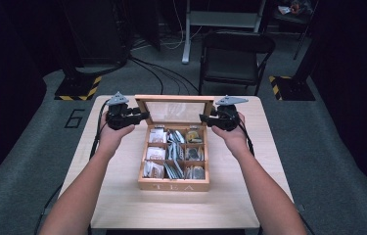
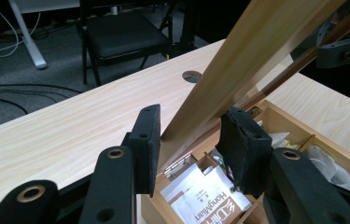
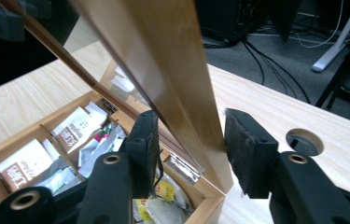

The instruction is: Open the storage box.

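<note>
The left gripper (image 2: 189,140) straddles the left edge of the raised glass lid (image 1: 175,110), its jaws near shut on the frame. The right gripper (image 3: 189,149) stands spread around the lid's right edge (not pressing). The wooden tea box (image 1: 173,185) sits mid-table (image 1: 122,196), lid toward the far edge.

Black folding chair (image 1: 237,56) top centre behind table (image 1: 122,196). Hazard-striped bases (image 1: 79,88) upper left and right, cables (image 1: 156,73) on grey floor.
</note>
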Motion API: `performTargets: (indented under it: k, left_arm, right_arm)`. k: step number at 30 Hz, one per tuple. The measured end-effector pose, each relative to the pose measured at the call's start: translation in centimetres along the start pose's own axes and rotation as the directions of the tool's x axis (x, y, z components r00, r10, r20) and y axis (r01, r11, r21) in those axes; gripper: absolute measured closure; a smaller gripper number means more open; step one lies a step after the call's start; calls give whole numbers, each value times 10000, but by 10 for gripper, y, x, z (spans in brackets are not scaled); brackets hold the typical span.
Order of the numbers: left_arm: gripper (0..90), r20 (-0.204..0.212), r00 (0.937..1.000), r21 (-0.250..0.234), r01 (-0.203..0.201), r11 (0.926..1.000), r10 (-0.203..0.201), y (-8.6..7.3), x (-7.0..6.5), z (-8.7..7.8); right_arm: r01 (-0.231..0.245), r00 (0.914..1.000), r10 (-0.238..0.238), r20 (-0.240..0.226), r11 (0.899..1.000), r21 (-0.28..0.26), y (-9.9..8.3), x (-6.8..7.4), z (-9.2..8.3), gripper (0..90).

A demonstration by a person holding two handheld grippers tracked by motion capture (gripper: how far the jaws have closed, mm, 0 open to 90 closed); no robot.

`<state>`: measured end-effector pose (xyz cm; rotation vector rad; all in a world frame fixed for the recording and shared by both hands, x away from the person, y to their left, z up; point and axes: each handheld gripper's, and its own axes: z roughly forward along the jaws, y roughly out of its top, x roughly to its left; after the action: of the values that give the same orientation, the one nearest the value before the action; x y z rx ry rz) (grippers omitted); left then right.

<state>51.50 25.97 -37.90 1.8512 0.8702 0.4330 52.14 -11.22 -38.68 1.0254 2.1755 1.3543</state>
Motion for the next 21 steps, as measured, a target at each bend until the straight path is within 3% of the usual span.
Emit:
performTargets:
  k: [17, 21]
  left_arm:
    - [597, -114, 9993, -346, 348, 9988, -352, 0, 6, 8]
    - [605, -200, 9989, -76, 429, 9991, -430, -2, 9, 11]
  right_arm:
    - [269, 9996, -269, 116, 9996, 2, 3, -6, 4, 609]
    - [259, 9995, -259, 201, 9997, 0, 5, -8, 6, 616]
